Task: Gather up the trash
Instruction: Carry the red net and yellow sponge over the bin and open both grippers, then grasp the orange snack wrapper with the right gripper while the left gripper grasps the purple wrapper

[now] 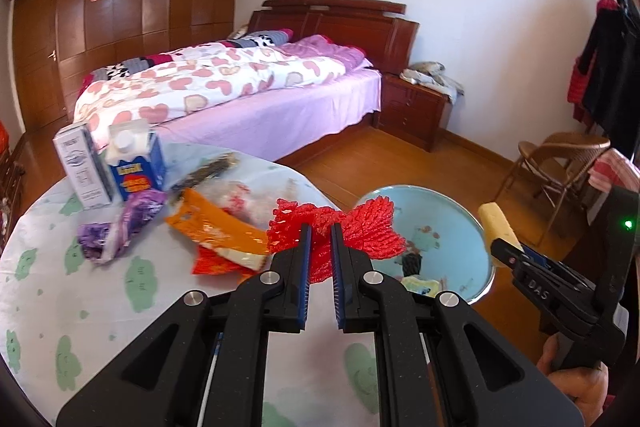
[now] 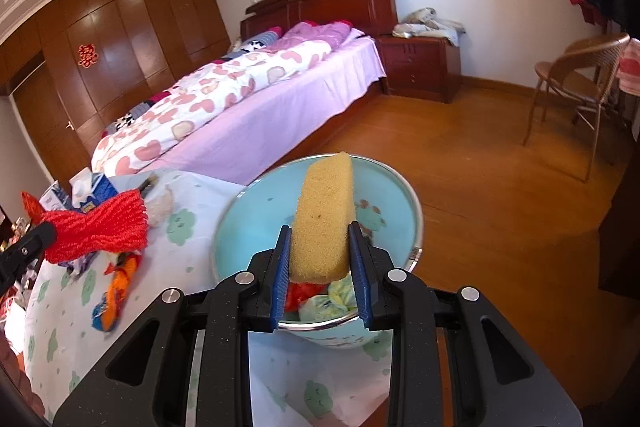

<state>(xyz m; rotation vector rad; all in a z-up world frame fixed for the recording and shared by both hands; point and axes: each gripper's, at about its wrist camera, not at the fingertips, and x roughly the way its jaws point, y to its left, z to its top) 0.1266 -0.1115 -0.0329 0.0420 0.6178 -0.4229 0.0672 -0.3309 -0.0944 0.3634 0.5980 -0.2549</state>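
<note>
My left gripper is shut on a red foam net and holds it above the table's right edge, next to the light blue basin. The net also shows in the right wrist view. My right gripper is shut on a yellow sponge and holds it upright over the basin. The basin holds red and pale green scraps. The sponge also shows in the left wrist view.
On the round table lie an orange wrapper, a purple wrapper, a blue milk carton, a white box and a clear bag. A bed, nightstand and chair stand beyond.
</note>
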